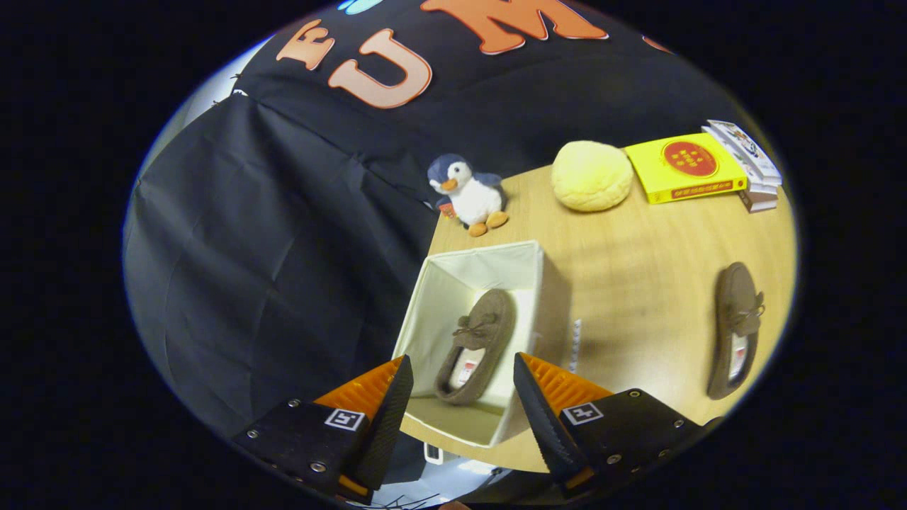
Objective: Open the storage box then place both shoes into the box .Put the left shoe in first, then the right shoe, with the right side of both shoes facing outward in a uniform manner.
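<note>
Spread wide with nothing between them, the gripper (463, 397) fingers hover above the open storage box (434, 312) at lower centre. One brown shoe (478, 345) lies inside, just ahead of the gap, long axis diagonal, toe toward upper right. The second shoe (737, 329) lies on the table (638, 283) at right, toe pointing up the frame.

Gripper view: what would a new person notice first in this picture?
First, the open white storage box at the table's corner, with one brown shoe already inside, just ahead of the open gripper, which holds nothing. The second brown shoe lies on the wooden table, apart from the box. Beyond the box sit a plush penguin and a yellow round cushion.
</note>
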The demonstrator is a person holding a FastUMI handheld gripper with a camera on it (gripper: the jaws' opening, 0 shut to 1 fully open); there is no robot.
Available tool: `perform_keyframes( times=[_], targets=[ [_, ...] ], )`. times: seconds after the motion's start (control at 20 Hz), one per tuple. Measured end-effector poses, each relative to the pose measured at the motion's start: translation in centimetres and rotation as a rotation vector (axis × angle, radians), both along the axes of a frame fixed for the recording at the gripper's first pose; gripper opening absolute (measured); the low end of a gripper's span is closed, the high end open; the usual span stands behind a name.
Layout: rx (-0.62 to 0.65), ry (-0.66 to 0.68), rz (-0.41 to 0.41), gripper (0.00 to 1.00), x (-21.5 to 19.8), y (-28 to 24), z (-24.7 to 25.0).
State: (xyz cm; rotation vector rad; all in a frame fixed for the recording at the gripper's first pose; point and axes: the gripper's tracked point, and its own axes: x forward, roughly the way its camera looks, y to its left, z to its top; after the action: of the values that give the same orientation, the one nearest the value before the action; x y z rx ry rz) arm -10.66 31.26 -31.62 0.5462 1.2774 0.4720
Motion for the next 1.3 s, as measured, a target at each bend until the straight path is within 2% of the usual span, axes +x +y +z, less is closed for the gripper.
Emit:
perform_keyframes(
  times=[0.25, 0.4, 0.7, 1.05, 1.3],
  targets=[
    [-0.142, -0.087, -0.043, 0.93, 0.4, -10.0, -1.4],
    [-0.220, -0.090, -0.073, 0.96, -0.1, -14.9, -2.9],
    [-0.355, -0.076, -0.122, 0.97, -2.4, -23.2, -7.6],
    [-0.444, -0.025, -0.111, 0.97, -4.8, -28.9, -13.5],
    [-0.468, 0.014, -0.056, 0.94, -6.2, -29.7, -17.6]
  ],
)
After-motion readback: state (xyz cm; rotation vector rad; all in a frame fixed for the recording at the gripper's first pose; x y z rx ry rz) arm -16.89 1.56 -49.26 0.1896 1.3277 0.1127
